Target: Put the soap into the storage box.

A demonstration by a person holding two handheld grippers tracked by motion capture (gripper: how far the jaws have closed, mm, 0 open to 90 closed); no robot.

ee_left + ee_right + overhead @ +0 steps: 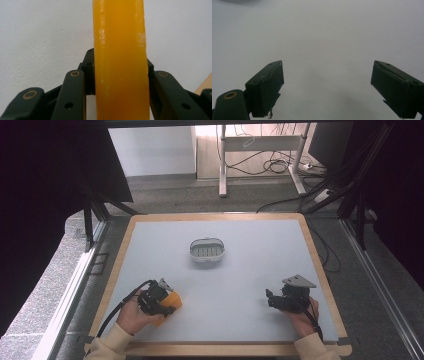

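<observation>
The grey-topped table (pixel 240 285) carries everything. A white soap dish (pixel 207 249) sits on it near the middle, toward the far edge. Well nearer the person than the soap dish and to its left, the left gripper (pixel 162 307) pinches an orange soap bar (pixel 120 60), both jaws pressed against its flat sides; the bar rests low at the table top. Nearer than the soap dish and to its right, the right gripper (pixel 327 85) hangs with jaws spread wide, nothing between them.
</observation>
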